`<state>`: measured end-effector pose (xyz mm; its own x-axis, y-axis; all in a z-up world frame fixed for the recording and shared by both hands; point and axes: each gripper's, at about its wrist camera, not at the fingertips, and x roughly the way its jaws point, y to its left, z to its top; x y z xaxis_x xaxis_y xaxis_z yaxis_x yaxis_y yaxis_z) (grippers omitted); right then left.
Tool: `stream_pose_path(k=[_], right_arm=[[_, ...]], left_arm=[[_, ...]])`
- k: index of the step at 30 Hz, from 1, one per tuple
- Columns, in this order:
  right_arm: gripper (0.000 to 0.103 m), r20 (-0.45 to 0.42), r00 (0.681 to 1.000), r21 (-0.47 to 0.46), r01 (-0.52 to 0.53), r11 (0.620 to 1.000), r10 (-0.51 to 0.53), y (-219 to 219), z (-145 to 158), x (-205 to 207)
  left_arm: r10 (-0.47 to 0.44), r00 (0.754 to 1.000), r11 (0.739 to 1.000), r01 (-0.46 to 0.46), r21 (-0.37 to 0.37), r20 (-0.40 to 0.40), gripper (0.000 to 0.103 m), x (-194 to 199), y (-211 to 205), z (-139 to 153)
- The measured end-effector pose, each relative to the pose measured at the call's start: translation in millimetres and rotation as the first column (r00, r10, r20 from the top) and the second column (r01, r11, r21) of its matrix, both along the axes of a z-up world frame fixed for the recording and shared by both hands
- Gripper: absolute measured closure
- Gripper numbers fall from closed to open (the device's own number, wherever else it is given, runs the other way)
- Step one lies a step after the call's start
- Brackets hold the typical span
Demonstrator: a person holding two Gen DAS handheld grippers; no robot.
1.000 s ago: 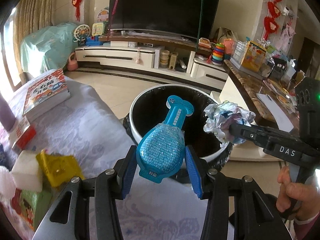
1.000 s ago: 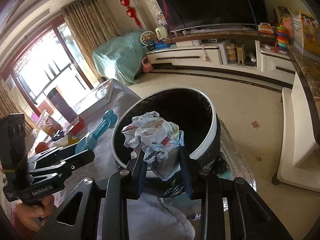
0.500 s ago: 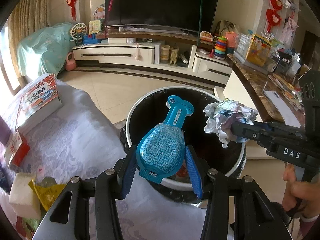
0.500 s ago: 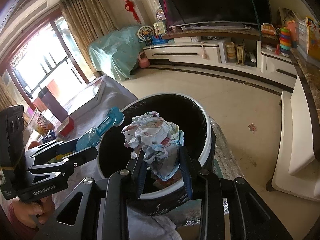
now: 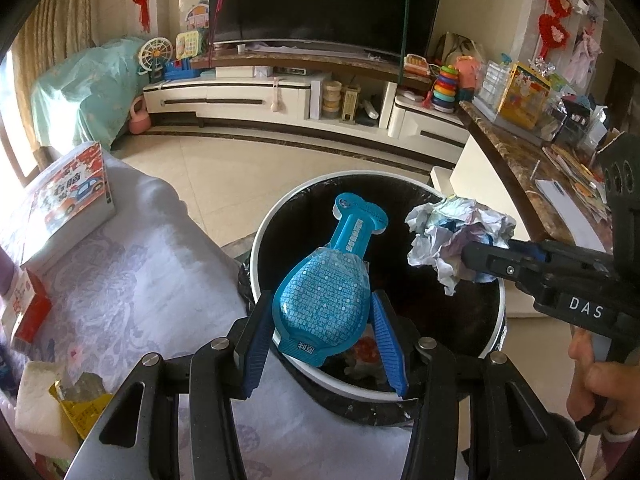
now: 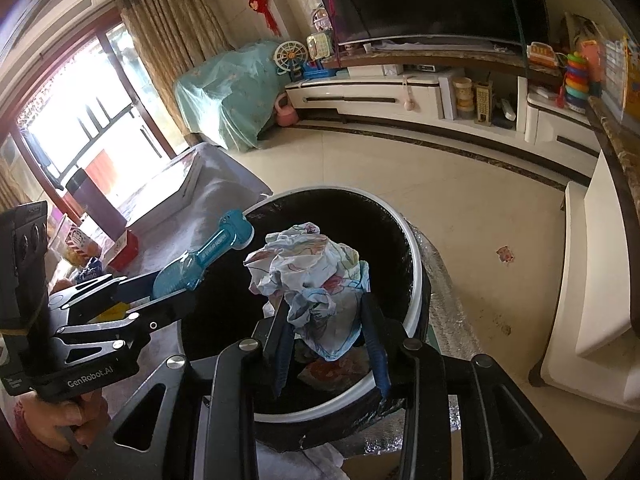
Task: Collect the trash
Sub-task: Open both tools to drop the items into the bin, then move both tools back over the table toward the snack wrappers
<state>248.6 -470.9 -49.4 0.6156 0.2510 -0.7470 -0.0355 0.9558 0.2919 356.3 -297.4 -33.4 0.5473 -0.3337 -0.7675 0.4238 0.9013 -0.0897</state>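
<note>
My left gripper is shut on a blue plastic blister pack and holds it over the near rim of a round bin with a white rim and black liner. My right gripper is shut on a crumpled paper ball and holds it above the bin's opening. The paper ball also shows in the left wrist view, and the blister pack in the right wrist view. Some trash lies at the bin's bottom.
A cloth-covered table lies left of the bin, with a boxed book, a red carton, a white block and a yellow wrapper. A marble counter stands at the right. A TV cabinet lines the far wall.
Both grippers have moved forward and over the bin with their loads still held. The bin now sits lower and nearer in both views.
</note>
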Motion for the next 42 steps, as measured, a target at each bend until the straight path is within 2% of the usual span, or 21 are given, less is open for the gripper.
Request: stream_pose_path(k=[1, 3, 5, 10, 12, 17, 23, 31, 42], right_arm=[[0.065, -0.002, 1.000, -0.005, 0.002, 1.000, -0.002, -0.3, 0.0, 0.7], [0.054, -0.007, 1.000, -0.007, 0.007, 1.000, -0.007, -0.5, -0.3, 1.2], [0.048, -0.007, 1.000, -0.006, 0.010, 1.000, -0.010, -1.7, -0.2, 0.7], [0.042, 0.005, 1.000, 0.023, 0.024, 0.999, -0.024, -5.7, 3.0, -5.6], [0.032, 0.015, 0.999, 0.035, 0.029, 0.999, -0.030, -5.6, 5.4, -10.0], [0.014, 0.052, 0.998, 0.056, 0.029, 0.998, -0.032, 4.6, 11.6, -26.5], [0.012, 0.087, 0.996, 0.087, 0.011, 0.996, -0.018, 29.0, 13.5, -49.6], [0.012, 0.107, 0.994, 0.143, -0.038, 0.989, 0.023, 64.6, 7.1, -70.6], [0.012, 0.080, 0.991, 0.167, -0.124, 0.978, 0.112, 113.3, -4.8, -82.0]], left_arm=[[0.001, 1.000, 1.000, -0.001, 0.000, 0.001, 0.056, -0.6, 1.3, -0.1], [0.008, 1.000, 1.000, -0.008, -0.004, -0.003, 0.053, -1.8, -0.2, 0.0], [0.011, 1.000, 1.000, -0.011, -0.012, -0.007, 0.052, -0.4, 0.5, 1.2], [0.027, 1.000, 0.999, -0.027, -0.027, 0.003, 0.050, -7.7, 7.8, 3.5], [0.038, 0.999, 0.999, -0.038, -0.039, 0.009, 0.046, -16.2, 13.7, 3.5], [0.080, 0.997, 0.994, -0.078, -0.083, 0.020, 0.037, -43.8, 35.0, -0.5], [0.146, 0.989, 0.980, -0.142, -0.142, 0.015, 0.037, -88.4, 72.7, -9.0], [0.215, 0.977, 0.963, -0.208, -0.171, 0.020, 0.037, -141.8, 119.5, -11.3], [0.323, 0.947, 0.931, -0.317, -0.183, 0.004, 0.037, -196.0, 175.4, -14.1]])
